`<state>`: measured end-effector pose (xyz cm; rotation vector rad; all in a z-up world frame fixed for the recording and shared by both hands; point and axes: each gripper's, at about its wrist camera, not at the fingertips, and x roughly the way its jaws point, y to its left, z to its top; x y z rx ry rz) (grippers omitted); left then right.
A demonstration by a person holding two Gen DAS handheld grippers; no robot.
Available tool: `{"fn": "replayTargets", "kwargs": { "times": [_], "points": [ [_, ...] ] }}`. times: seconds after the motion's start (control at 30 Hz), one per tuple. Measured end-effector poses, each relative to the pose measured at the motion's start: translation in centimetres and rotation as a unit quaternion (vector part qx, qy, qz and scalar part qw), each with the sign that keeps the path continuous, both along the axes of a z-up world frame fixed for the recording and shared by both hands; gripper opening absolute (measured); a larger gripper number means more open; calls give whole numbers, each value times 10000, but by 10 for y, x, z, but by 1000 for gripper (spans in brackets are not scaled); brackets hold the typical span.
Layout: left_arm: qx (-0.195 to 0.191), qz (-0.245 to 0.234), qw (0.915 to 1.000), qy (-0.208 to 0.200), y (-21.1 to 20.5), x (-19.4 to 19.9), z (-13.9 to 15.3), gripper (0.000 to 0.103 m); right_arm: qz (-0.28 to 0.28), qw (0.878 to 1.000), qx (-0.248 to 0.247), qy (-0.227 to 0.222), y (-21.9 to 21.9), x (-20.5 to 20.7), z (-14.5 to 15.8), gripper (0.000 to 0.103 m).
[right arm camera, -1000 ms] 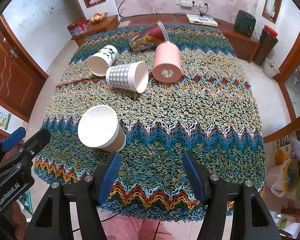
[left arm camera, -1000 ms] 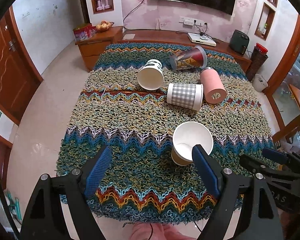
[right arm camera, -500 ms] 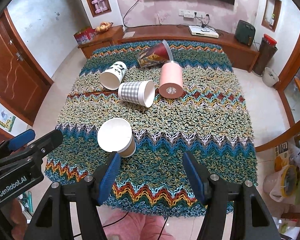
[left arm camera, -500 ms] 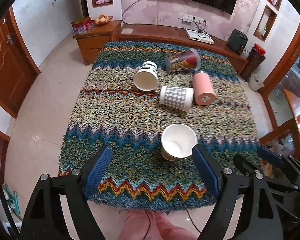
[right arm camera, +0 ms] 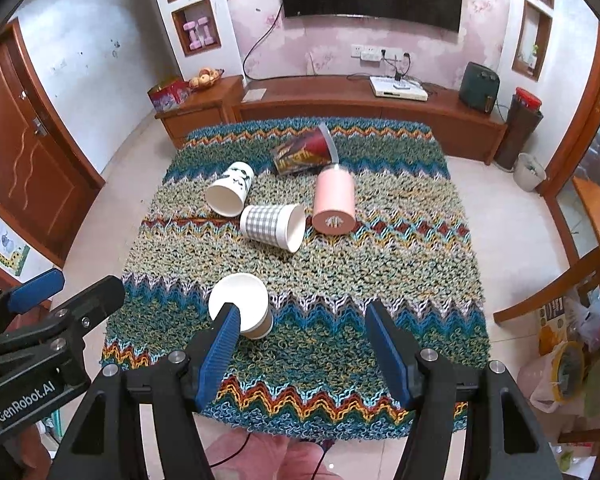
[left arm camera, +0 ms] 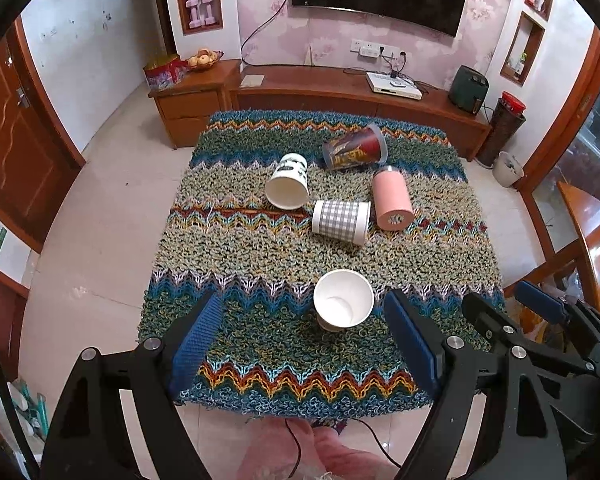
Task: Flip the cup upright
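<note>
Two grippers were seen held above the near edge of a table covered with a zigzag-patterned knitted cloth. The left gripper filled the bottom of its own view, its blue-padded fingers spread wide apart and clamped on nothing. The right gripper was posed likewise at the bottom of its view, fingers apart and empty.

One plain white paper cup was found upright, mouth up, in the lower centre of the left view, between the two finger pads in the picture but not touched by them. In the right view the same cup sat lower left of centre, its brown side wall shown and its rim partly hidden behind the left finger tip.

Four more cups were counted lying on their sides in the middle of the frame: a white cup with a black print, a grey checked cup, a pink cup and a dark red printed cup. The pink cup's base, marked with a white pattern, was shown more plainly in the right view.

Each view caught the other gripper at its edge: the right one at the lower right of the left view, the left one, lettered "GenRobot.AI", at the lower left of the right view.
</note>
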<state>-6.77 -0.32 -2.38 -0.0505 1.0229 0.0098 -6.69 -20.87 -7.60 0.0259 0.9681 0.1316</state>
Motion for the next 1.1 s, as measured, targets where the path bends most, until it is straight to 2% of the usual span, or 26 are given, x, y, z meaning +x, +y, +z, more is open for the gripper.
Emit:
{"fn": "replayTargets", "kwargs": {
  "times": [0.33, 1.1],
  "points": [
    [27, -123, 9999, 61, -1, 21, 9, 85, -178, 9997, -79, -153, 0, 11, 21, 68],
    [47, -194, 9998, 80, 8, 35, 12, 85, -352, 9987, -271, -231, 12, 24, 33, 68]
  ]
}}
